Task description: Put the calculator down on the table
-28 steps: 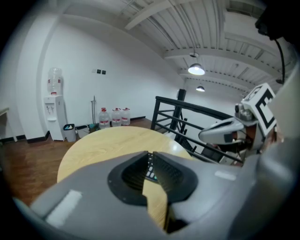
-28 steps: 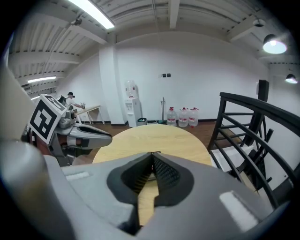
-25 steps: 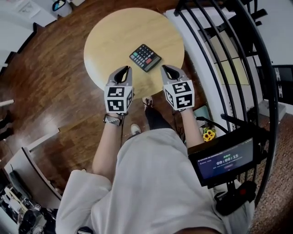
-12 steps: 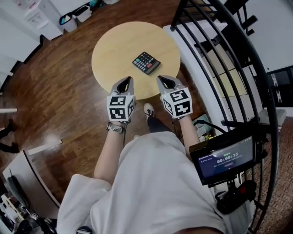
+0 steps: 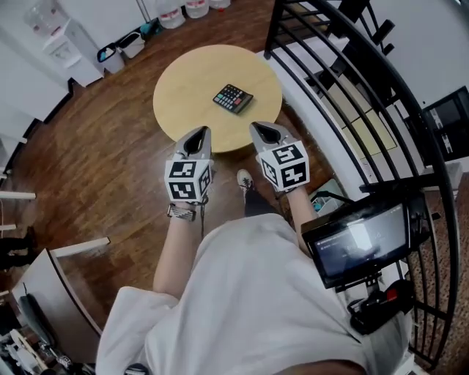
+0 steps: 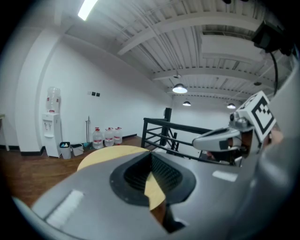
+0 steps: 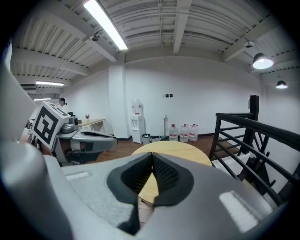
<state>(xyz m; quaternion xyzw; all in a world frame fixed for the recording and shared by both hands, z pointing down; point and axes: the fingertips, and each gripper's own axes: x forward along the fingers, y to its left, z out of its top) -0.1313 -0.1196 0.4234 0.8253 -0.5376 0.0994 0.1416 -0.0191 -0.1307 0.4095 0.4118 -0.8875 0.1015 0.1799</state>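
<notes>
The dark calculator (image 5: 233,98) lies flat on the round wooden table (image 5: 189,102), right of its centre, with nothing touching it. Both grippers hang side by side off the table's near edge, over the floor. My left gripper (image 5: 196,135) is shut and holds nothing; in its own view the pads (image 6: 151,158) meet at the tips, with the tabletop (image 6: 110,153) beyond. My right gripper (image 5: 262,131) is shut and empty too, its jaws (image 7: 153,164) closed in front of the table (image 7: 176,151). The calculator is hidden in both gripper views.
A black metal railing (image 5: 344,80) curves close along the table's right side. A water dispenser (image 5: 62,40), bins (image 5: 121,47) and water bottles (image 5: 183,9) stand by the far wall. A small screen (image 5: 363,242) hangs at the person's right hip. Wooden floor (image 5: 95,146) surrounds the table.
Both grippers have drawn back from the table's near edge and risen together. The calculator has stayed where it lay and now looks smaller and farther off.
</notes>
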